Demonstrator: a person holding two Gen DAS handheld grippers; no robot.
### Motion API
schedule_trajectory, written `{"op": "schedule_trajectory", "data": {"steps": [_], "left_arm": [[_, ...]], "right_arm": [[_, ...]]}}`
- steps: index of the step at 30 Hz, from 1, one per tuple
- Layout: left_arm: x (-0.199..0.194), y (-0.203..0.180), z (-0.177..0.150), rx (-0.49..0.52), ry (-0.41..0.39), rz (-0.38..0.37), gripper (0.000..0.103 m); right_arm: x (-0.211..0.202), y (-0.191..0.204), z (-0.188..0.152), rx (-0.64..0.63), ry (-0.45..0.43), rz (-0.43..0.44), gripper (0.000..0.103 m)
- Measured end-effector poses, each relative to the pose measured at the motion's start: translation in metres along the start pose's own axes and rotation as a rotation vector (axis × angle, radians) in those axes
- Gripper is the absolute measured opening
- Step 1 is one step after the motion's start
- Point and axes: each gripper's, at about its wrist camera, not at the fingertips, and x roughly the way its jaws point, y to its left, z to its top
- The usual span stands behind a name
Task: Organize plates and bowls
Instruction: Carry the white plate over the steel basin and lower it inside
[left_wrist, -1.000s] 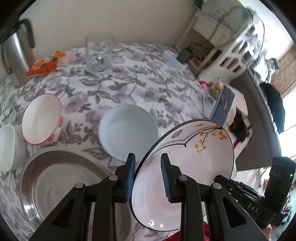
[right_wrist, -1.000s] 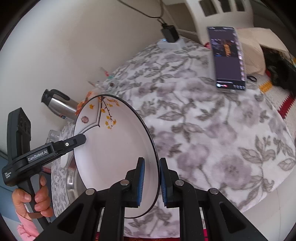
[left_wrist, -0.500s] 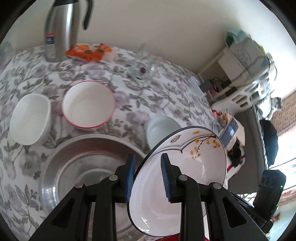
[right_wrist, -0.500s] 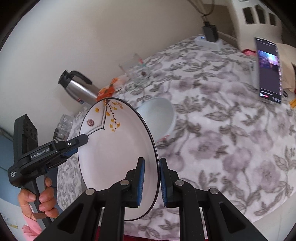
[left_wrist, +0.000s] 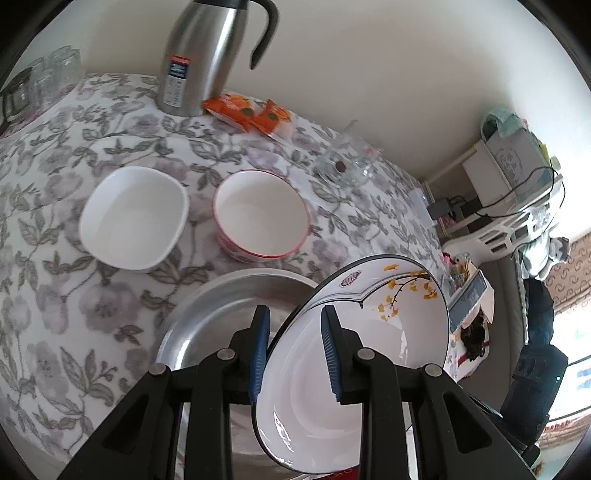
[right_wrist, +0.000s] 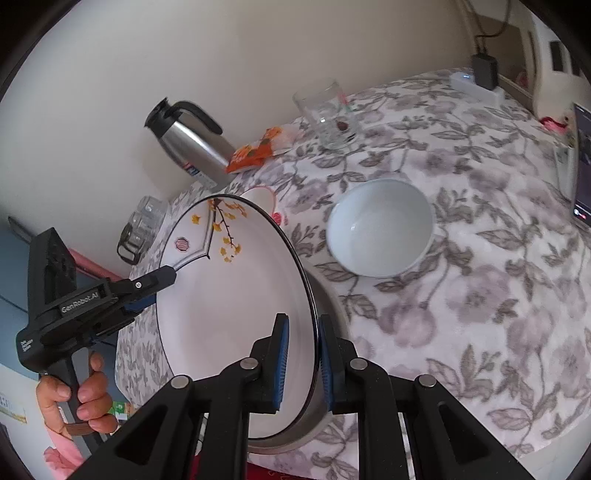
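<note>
Both grippers pinch the rim of the white flowered plate (right_wrist: 236, 306), held tilted above the round steel tray (left_wrist: 221, 314) near the table's front edge: the left gripper (left_wrist: 293, 350) clamps one side, the right gripper (right_wrist: 301, 354) the opposite. Beyond the tray sit a squarish white bowl (left_wrist: 135, 218) and a red-rimmed bowl (left_wrist: 262, 214); a pale bowl (right_wrist: 380, 232) stands just beside it. The steel jug (left_wrist: 207, 55), snack packets (left_wrist: 251, 114) and glass (right_wrist: 327, 114) line the far wall on the floral tablecloth (right_wrist: 461, 295).

Soft daylight from a blown-out window (left_wrist: 569, 354), fisheye-bent edges, slight motion blur.
</note>
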Motion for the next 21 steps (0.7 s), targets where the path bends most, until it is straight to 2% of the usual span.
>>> {"op": "schedule_trajectory", "data": {"steps": [9, 21], "left_arm": [[-0.012, 0.037, -0.003, -0.053, -0.009, 0.033, 0.028], [0.008, 0.061, -0.013, -0.088, 0.067, 0.074, 0.028]], "right_arm": [[0.026, 0.025, -0.007, -0.040, 0.053, 0.025, 0.017], [0.050, 0.029, -0.017, -0.042, 0.118, -0.002, 0.017]]}}
